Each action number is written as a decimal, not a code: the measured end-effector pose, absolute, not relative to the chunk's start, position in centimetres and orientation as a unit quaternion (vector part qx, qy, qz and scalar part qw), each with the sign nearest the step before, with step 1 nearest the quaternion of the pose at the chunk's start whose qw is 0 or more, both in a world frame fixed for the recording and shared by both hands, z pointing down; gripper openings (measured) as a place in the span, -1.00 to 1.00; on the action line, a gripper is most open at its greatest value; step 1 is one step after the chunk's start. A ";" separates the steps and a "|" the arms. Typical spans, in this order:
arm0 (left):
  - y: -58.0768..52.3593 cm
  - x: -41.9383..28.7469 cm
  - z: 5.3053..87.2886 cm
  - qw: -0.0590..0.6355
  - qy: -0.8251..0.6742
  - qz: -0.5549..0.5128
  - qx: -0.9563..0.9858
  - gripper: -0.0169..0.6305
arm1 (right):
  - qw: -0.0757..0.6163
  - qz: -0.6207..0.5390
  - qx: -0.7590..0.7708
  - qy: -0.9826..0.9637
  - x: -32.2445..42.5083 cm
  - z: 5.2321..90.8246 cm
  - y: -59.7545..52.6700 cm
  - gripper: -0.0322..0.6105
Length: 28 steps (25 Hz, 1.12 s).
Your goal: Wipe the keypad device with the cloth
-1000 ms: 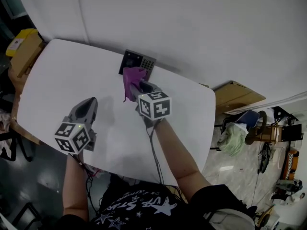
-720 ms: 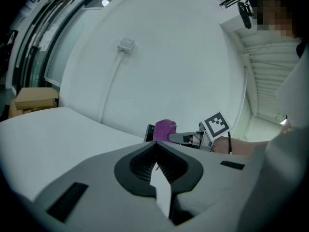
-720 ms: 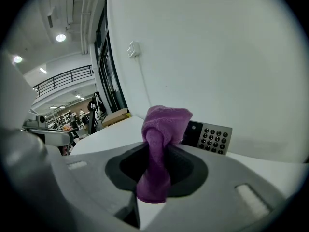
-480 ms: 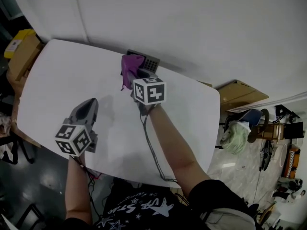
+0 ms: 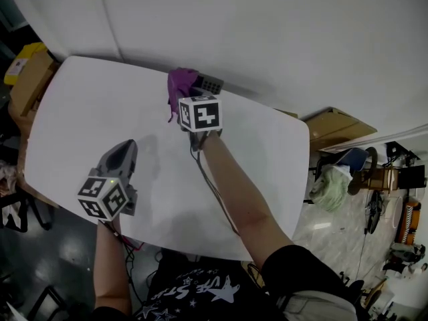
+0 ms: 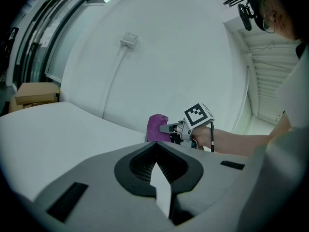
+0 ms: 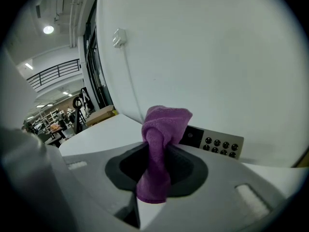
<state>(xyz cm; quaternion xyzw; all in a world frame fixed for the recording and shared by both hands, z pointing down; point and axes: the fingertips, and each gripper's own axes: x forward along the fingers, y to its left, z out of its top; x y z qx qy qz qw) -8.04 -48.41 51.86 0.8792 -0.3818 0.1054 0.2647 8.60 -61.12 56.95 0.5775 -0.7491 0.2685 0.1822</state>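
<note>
We are clenching our right gripper [image 5: 189, 96] on the crumpled purple terry cloth [image 7: 161, 129], holding it over the flat grey keypad device [image 7: 212, 141] at the white table's [image 5: 87, 105] twelve o'clock edge. Our left gripper [image 6: 158, 170] (jaws together, nothing between them) is hanging toward seven o'clock.

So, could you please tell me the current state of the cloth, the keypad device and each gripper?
purple cloth: bunched up, clamped between jaws, draped over one end of the device.
keypad device: lying at the far edge of the table, keys showing, left part hidden by the cloth.
right gripper: shut on the purple cloth.
left gripper: shut, empty, well apart from the device.
</note>
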 end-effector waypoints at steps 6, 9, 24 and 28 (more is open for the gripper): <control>-48.4 -7.4 51.7 0.269 -0.378 0.106 0.880 -0.93 | 0.188 0.275 0.586 -0.739 10.0 57.6 -60.6 -0.60; -48.4 -6.7 51.5 0.268 -0.375 0.106 0.881 -0.93 | 0.184 0.276 0.593 -0.733 11.3 57.4 -60.3 -0.60; -47.1 -1.7 50.9 0.270 -0.351 0.108 0.890 -0.93 | 0.172 0.279 0.622 -0.712 18.6 56.4 -57.2 -0.60; -46.9 -0.8 50.7 0.270 -0.347 0.109 0.892 -0.93 | 0.176 0.280 0.626 -0.706 19.9 56.5 -56.4 -0.60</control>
